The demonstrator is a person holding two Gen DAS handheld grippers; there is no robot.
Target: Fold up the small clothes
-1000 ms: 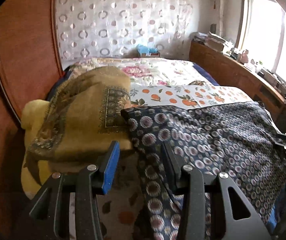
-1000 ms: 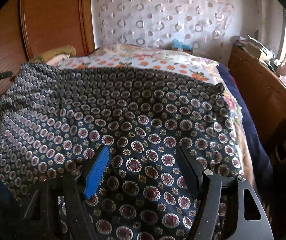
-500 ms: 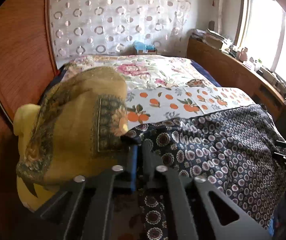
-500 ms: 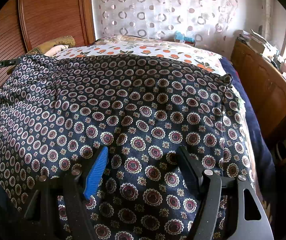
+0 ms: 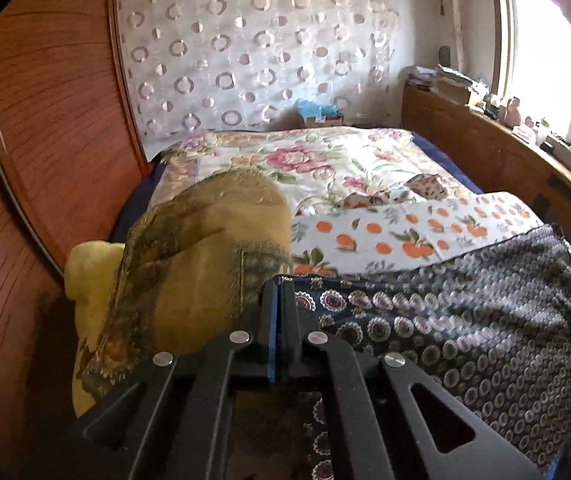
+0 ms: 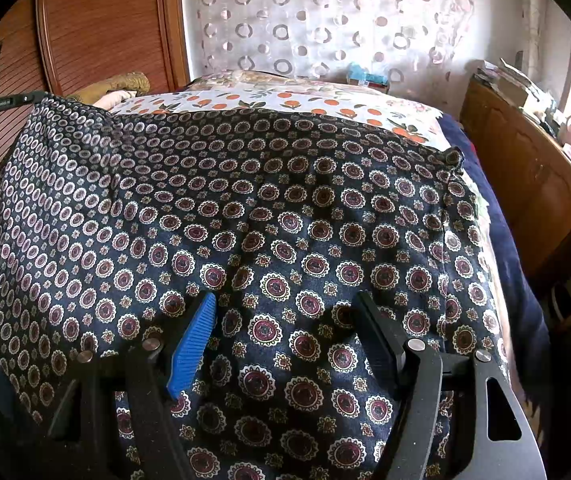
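So my left claw point(image 5: 278, 300) is clamped on a corner of the navy medallion-print garment point(image 6: 285, 240) spread over the bed point(image 5: 325, 168), my right claw point(image 6: 285, 320) hovers apart above it, and no fold is made yet.

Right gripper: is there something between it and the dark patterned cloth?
Nothing visible. The right gripper hangs open directly over the cloth, with only fabric showing between its fingers. The left gripper is shut on the cloth's far corner.
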